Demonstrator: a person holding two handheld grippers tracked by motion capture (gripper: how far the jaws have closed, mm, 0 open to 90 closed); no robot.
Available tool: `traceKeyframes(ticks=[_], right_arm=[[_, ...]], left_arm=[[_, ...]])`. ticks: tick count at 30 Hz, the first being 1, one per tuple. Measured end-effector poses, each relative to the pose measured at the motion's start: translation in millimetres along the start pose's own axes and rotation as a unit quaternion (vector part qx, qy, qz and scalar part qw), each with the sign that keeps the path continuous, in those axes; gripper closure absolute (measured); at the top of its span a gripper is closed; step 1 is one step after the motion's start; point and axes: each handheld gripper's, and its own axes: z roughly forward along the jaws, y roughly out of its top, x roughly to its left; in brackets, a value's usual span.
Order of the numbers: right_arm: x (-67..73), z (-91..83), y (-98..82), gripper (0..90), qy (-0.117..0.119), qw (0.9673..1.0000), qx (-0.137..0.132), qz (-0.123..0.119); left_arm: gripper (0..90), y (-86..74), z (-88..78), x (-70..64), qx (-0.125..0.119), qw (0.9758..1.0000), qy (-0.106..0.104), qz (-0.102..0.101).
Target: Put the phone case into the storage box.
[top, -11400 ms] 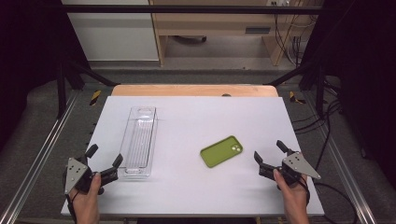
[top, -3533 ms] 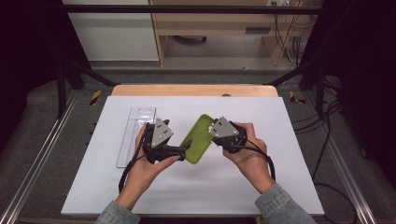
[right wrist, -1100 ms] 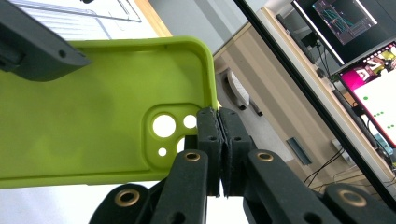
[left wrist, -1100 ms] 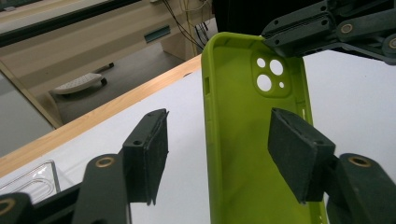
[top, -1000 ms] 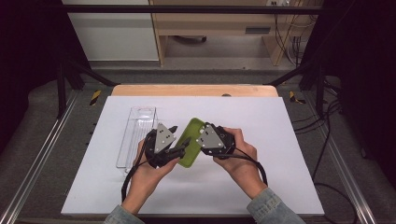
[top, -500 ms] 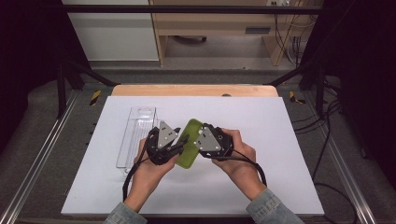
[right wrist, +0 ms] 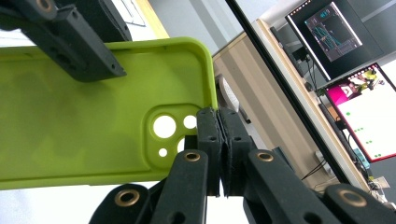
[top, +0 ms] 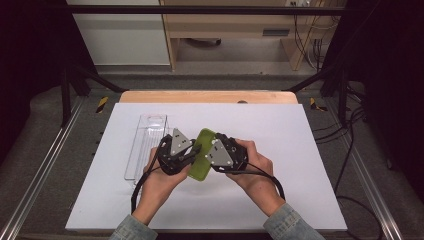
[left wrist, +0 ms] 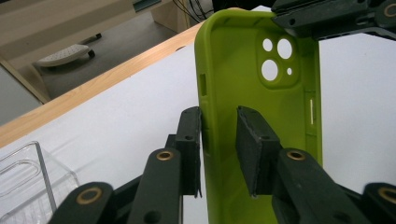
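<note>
A lime-green phone case (top: 200, 159) hangs above the white table (top: 300, 130), held on edge between both hands. My right gripper (right wrist: 218, 112) is shut on the case (right wrist: 79, 116), on the rim beside the camera cut-out. My left gripper (left wrist: 218, 119) straddles one long side wall of the case (left wrist: 275, 112). Its outer pad (left wrist: 190, 140) lies against the wall, and the inner pad (left wrist: 252, 149) stands off it inside the shell. These jaws have just been closing, with the wall between them. From above, the left gripper (top: 192, 152) and right gripper (top: 212, 150) nearly meet.
A clear plastic tray (top: 147, 145) lies on the table to the left of the hands, and its corner (left wrist: 23, 177) shows in the left gripper view. A wooden strip (top: 207, 96) runs along the table's far edge. Monitors (right wrist: 355, 60) glow in the background.
The left gripper's jaws have narrowed around the case's side wall. Both hands and the case stay in the same spot above the table's middle.
</note>
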Motion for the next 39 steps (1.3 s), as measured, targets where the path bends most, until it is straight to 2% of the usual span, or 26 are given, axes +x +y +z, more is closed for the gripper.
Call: traceKeyframes(ticks=[5,7,8,9,13,17,21,23,24,25,26,27,30,31,32,33,34,35,39], right_arm=[[1.2,-0.5,0.8,88.6,0.000,1.0000,0.002,-0.001],[2.3,-0.9,1.8,88.5,-0.001,1.0000,0.002,-0.003],[4.0,-1.4,3.2,88.5,-0.004,1.0000,0.002,-0.007],[4.0,-1.4,3.2,88.5,-0.004,1.0000,0.002,-0.007],[7.6,-2.8,6.5,88.3,-0.007,0.9999,0.003,-0.013],[8.8,-2.9,7.6,88.1,-0.008,0.9999,0.003,-0.013],[8.7,-3.4,7.6,86.8,-0.002,1.0000,-0.002,0.000],[6.8,-3.0,7.3,82.0,0.010,0.9998,-0.009,0.017],[5.8,-3.3,7.6,76.4,0.017,0.9994,-0.011,0.027],[5.8,-3.3,7.6,76.4,0.017,0.9994,-0.011,0.027],[4.6,-3.9,8.0,67.8,0.024,0.9987,-0.015,0.043],[4.6,-3.9,8.0,67.8,0.024,0.9987,-0.015,0.043],[0.8,-7.0,6.9,55.5,0.034,0.9959,-0.026,0.079],[0.8,-7.0,6.9,55.5,0.034,0.9959,-0.026,0.079],[-2.7,-7.6,5.5,48.9,0.043,0.9929,-0.027,0.108],[-2.7,-7.6,5.5,48.9,0.043,0.9929,-0.027,0.108],[-6.1,-7.2,3.6,42.1,0.054,0.9895,-0.025,0.132],[-7.3,-6.9,2.7,39.4,0.057,0.9883,-0.026,0.139],[-13.7,-6.1,-3.6,28.1,0.075,0.9800,-0.034,0.181]], left_arm=[[76.8,-0.1,0.2,0.8,0.002,1.0000,0.005,-0.005],[79.0,-0.5,0.2,0.7,0.000,0.9999,0.012,-0.007],[80.9,-0.9,0.0,0.7,-0.004,0.9997,0.023,-0.001],[82.5,-0.9,0.0,0.7,-0.004,0.9997,0.023,-0.001],[84.4,-3.6,0.3,-2.2,-0.006,0.9991,0.041,-0.001],[85.6,-5.5,0.4,-3.6,-0.010,0.9987,0.051,0.000],[86.1,-6.8,-0.7,-4.2,-0.017,0.9981,0.060,-0.001],[86.3,-7.0,-0.7,-3.8,-0.016,0.9979,0.062,0.000],[86.5,-7.7,-0.2,-2.9,-0.016,0.9978,0.064,-0.004],[86.6,-7.7,-0.2,-2.9,-0.016,0.9978,0.064,-0.004],[86.6,-8.2,0.1,-2.4,-0.016,0.9977,0.066,-0.004],[86.6,-8.6,0.3,-2.0,-0.015,0.9975,0.068,-0.004],[86.8,-10.7,0.9,-0.5,-0.014,0.9973,0.071,-0.007],[86.8,-10.7,0.9,-0.5,-0.014,0.9973,0.071,-0.007],[86.8,-11.4,1.2,-0.6,-0.017,0.9971,0.073,-0.010],[86.8,-11.4,1.2,-0.6,-0.017,0.9971,0.073,-0.010],[86.8,-11.6,1.0,-0.4,-0.017,0.9970,0.075,-0.008],[86.8,-11.6,1.0,-0.4,-0.017,0.9970,0.075,-0.008],[86.8,-12.5,0.8,0.8,-0.022,0.9964,0.081,-0.012]])
